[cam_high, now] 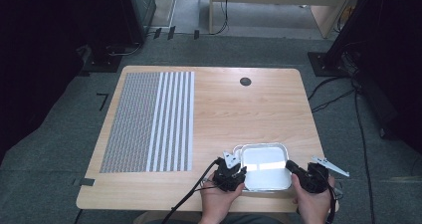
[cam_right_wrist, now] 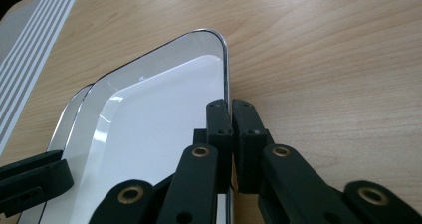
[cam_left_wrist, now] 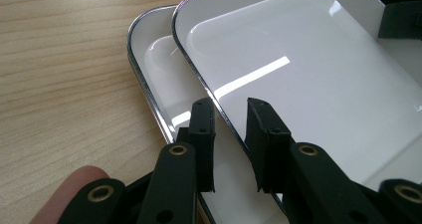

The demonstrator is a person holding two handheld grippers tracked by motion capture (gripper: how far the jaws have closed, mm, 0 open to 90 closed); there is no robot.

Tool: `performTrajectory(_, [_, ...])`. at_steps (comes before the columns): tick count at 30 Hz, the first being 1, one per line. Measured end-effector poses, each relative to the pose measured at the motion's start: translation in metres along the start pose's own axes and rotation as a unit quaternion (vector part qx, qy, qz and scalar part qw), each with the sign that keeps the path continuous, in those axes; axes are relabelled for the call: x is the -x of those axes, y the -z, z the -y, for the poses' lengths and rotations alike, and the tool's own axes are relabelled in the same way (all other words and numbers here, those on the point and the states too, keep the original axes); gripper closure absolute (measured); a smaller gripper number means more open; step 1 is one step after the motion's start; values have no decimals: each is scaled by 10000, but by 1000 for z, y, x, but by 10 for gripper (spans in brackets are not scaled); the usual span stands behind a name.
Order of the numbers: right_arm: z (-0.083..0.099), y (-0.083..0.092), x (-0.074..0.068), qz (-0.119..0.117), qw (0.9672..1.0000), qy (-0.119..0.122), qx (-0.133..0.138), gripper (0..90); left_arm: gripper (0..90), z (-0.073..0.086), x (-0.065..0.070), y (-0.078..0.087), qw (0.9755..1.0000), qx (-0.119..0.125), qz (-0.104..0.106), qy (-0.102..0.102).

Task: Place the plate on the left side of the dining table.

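Observation:
Two white trays with shiny metal rims lie stacked near the table's front edge. The upper tray [cam_high: 263,167] [cam_left_wrist: 308,69] [cam_right_wrist: 159,119] sits shifted a little off the lower tray [cam_high: 238,148] [cam_left_wrist: 159,59] [cam_right_wrist: 74,107], whose left edge peeks out. My left gripper [cam_high: 242,173] [cam_left_wrist: 230,104] straddles the upper tray's left rim, its jaws a short way apart and not pressing on it. My right gripper [cam_high: 289,165] [cam_right_wrist: 231,103] is shut on the upper tray's right rim.
A grey patterned and striped mat [cam_high: 149,119] covers the table's left part. A round black cable hole [cam_high: 245,81] sits near the far edge. The person's hands [cam_high: 219,201] hold both grippers at the front edge. Bare wood [cam_high: 239,114] lies beyond the trays.

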State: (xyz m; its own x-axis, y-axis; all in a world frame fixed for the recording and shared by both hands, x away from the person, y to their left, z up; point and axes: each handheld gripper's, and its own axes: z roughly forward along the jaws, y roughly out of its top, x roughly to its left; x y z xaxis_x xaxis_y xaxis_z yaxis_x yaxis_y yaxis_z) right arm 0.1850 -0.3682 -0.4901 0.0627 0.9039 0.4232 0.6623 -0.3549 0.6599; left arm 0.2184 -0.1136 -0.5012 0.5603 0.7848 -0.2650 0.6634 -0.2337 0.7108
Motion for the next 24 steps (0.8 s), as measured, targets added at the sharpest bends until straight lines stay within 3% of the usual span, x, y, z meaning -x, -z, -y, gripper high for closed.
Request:
performTrajectory(6, [0,0,3,8,9998,-176,-13,894,766,-5,0,5,9998,180,100,22])
performTrajectory(16, [1,1,7,-84,9992,-386,14,896,760,-8,2,10,9994,269,208,107])
performTrajectory(24, [0,3,5,-127,9990,-429,59,895,796,-12,3,14,9995,296,72,-25])
